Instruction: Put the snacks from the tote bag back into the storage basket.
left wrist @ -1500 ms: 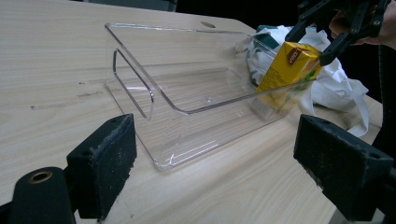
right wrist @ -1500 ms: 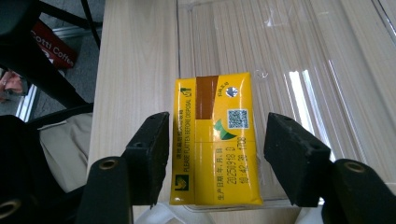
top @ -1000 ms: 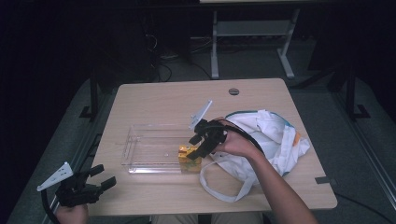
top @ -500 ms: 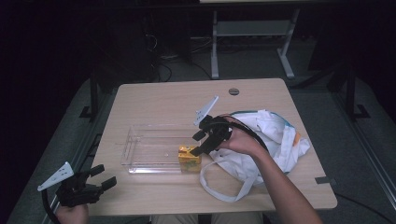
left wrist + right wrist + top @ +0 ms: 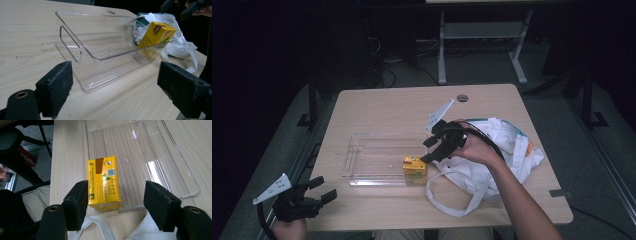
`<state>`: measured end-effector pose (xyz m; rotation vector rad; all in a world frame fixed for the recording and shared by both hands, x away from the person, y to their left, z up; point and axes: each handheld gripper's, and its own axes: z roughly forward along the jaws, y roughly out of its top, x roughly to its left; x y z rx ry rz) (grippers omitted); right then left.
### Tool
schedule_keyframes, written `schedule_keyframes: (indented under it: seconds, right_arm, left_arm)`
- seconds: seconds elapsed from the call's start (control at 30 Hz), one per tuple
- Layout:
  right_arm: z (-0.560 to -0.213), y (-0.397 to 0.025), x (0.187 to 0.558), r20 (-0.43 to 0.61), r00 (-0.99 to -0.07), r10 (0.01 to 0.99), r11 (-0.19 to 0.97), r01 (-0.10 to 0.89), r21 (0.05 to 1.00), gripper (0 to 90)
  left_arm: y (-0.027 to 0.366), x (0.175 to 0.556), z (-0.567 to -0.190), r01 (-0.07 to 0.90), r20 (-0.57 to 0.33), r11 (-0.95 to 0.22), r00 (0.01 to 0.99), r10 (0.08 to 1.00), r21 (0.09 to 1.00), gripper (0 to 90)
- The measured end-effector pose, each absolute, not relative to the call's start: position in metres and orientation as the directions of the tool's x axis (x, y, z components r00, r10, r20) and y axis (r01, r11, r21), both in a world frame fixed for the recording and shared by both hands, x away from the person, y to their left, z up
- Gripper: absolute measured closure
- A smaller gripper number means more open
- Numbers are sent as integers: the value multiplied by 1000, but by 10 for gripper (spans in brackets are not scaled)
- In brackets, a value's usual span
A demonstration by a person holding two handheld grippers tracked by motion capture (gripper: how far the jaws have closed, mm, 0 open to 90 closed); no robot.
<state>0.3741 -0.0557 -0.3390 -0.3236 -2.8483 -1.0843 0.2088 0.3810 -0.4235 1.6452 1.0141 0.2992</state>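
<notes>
The yellow juice carton point(image 5: 414, 166) stands upright inside the clear plastic tray point(image 5: 362, 165), in the tray's end nearest the white cloth bag point(image 5: 492, 155). The tray rests on the wooden worktop point(image 5: 402, 107), and the bag lies just beside it, with one strap looping toward the near edge.

The right hand-held gripper point(image 5: 438, 147) hovers just above the carton, its jaws spread apart and holding nothing. In the right gripper view the carton point(image 5: 103, 183) sits between the two black pads, closer to one of them, with a gap on the other side; the ribbed floor of the tray point(image 5: 155, 157) stretches beyond it.

The left hand-held gripper point(image 5: 319, 189) sits at the near left corner of the worktop, well apart from the tray, jaws wide and empty. Its own view looks along the tray point(image 5: 82, 52) toward the carton point(image 5: 155, 37) and bag point(image 5: 177, 45).
</notes>
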Motion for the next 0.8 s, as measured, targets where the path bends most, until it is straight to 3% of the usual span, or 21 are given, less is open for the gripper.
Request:
schedule_keyframes:
  seconds: [0.8]
  right_arm:
    - [-332, -83, 374, 129, -965, 228, 711, 256, 655, 355]
  left_arm:
    - [382, 209, -424, 461, -306, -1, 592, 745, 888, 126]
